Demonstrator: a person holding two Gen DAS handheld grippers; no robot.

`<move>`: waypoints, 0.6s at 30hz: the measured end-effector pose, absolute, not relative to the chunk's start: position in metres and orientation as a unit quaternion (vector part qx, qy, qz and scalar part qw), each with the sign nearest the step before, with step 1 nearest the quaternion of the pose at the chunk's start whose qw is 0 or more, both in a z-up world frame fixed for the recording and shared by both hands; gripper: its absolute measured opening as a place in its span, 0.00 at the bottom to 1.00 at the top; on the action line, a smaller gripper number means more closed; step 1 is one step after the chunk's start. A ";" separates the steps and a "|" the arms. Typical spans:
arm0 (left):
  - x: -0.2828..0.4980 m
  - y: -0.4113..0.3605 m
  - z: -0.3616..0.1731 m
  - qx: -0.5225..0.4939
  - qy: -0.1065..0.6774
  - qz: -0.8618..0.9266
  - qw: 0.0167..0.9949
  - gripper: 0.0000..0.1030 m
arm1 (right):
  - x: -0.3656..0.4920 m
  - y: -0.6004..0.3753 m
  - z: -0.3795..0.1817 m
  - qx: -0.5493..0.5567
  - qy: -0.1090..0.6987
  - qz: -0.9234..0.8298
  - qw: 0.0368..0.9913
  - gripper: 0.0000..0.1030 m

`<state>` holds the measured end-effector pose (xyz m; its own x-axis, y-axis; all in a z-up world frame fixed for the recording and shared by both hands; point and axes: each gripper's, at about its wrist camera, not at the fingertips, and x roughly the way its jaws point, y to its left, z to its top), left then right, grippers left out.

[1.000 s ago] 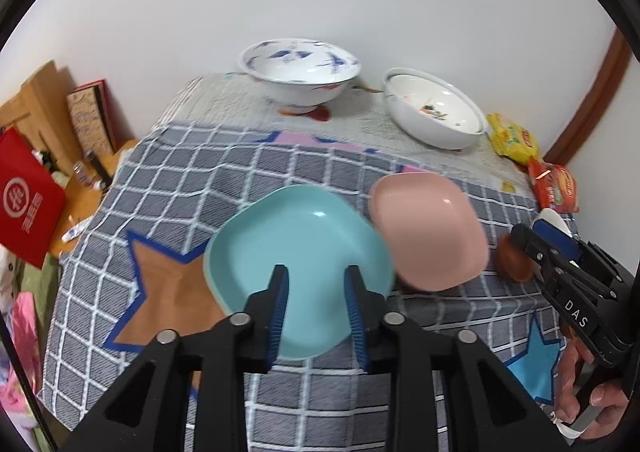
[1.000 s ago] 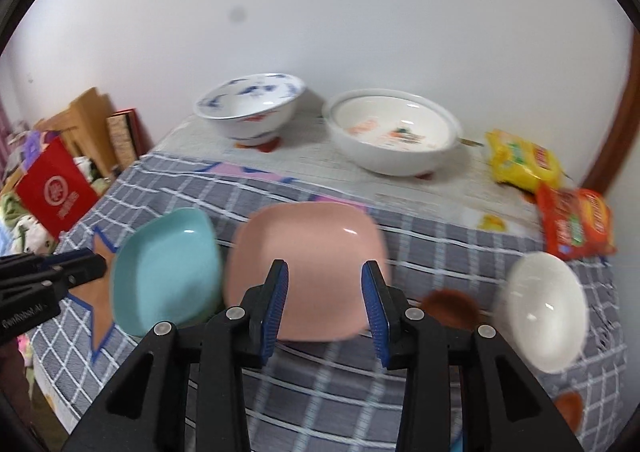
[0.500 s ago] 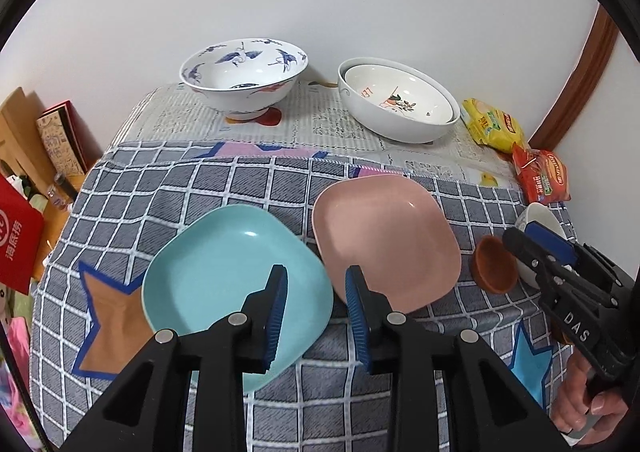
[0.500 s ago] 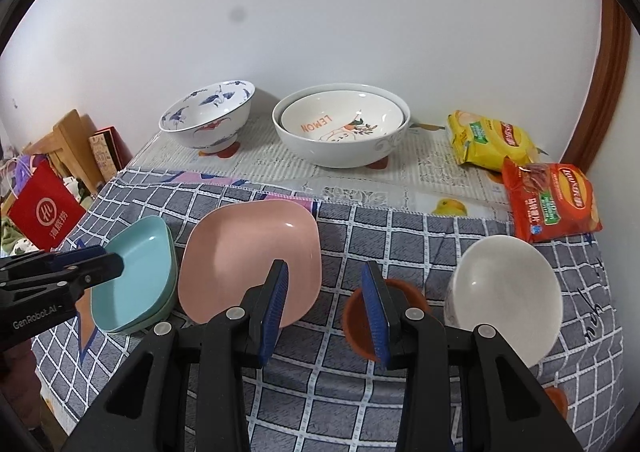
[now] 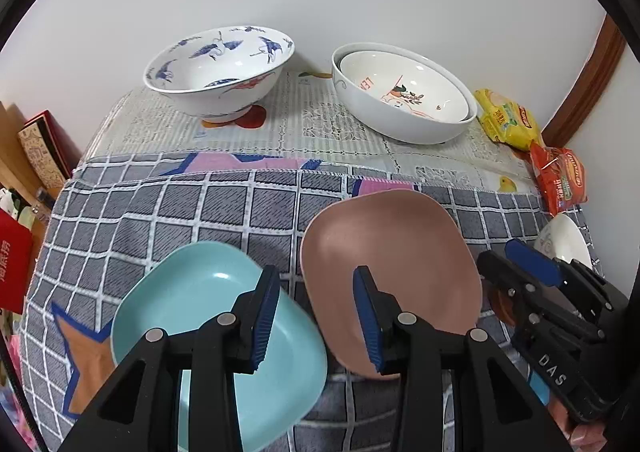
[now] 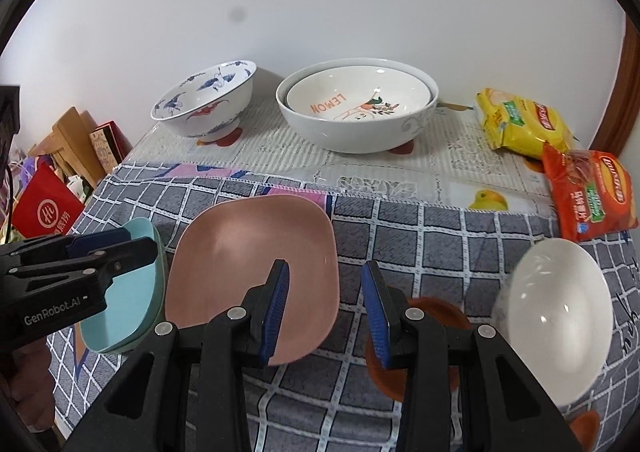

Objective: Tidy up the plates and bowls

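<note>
We hold both grippers over the near edge of the desk (image 6: 400,168), and neither has hold of anything. The left gripper (image 5: 316,316) hangs above the gap between the blue plate (image 5: 192,304) and the pink plate (image 5: 396,252), its jaws set wide and empty. The right gripper (image 6: 326,310) hovers with equally wide, empty jaws over the right edge of the pink plate, next to a small brown dish (image 6: 438,310) on the checked cloth (image 6: 440,236). The two plates lie side by side on the near part of the desk, blue to the left and pink to the right, close together but, as far as we can tell, not overlapping. A white bowl (image 6: 556,328) sits at the near right, just beside the brown dish. At the far side a blue-patterned bowl (image 5: 220,68) stands on the left, and to its right a lemon-printed bowl (image 6: 360,100) is already nested inside a larger white bowl (image 6: 356,132). Two snack packets (image 6: 552,148) lie at the far right. We judge that the bowls are partly sorted and the plates are next: the likely move is to pinch the near rim of one plate, lift it level, and set it onto the other. A shallow rim gives little to grip, so the jaws must close squarely on it.
</note>
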<state>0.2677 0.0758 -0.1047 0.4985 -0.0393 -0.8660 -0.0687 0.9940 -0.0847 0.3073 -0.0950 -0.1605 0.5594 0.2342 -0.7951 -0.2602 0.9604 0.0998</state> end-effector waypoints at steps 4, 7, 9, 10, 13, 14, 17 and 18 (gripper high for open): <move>0.280 0.073 -0.112 -0.047 0.504 0.006 0.863 0.35 | 0.318 -0.093 -0.170 -0.013 0.457 0.140 0.878 0.37; 0.287 0.071 -0.119 -0.045 0.507 0.002 0.861 0.35 | 0.325 -0.089 -0.177 -0.016 0.462 0.142 0.875 0.37; 0.292 0.070 -0.125 -0.047 0.513 -0.002 0.857 0.35 | 0.328 -0.088 -0.181 -0.016 0.465 0.142 0.874 0.37; 0.294 0.070 -0.127 -0.046 0.514 -0.004 0.856 0.35 | 0.330 -0.087 -0.183 -0.017 0.467 0.142 0.873 0.37; 0.299 0.068 -0.133 -0.045 0.518 -0.006 0.854 0.35 | 0.335 -0.086 -0.189 -0.017 0.474 0.140 0.869 0.33; 0.300 0.067 -0.134 -0.044 0.519 -0.007 0.854 0.35 | 0.337 -0.086 -0.191 -0.015 0.476 0.140 0.868 0.31; 0.305 0.067 -0.140 -0.039 0.524 -0.006 0.851 0.35 | 0.341 -0.083 -0.196 -0.020 0.482 0.140 0.865 0.27; 0.306 0.067 -0.142 -0.039 0.525 -0.005 0.850 0.35 | 0.342 -0.082 -0.198 -0.022 0.485 0.140 0.863 0.26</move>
<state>0.3065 0.0674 -0.1416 0.4478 -0.0488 -0.8928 -0.0321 0.9970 -0.0706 0.3422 -0.0821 -0.1984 0.4912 0.2198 -0.8429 -0.2623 0.9600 0.0975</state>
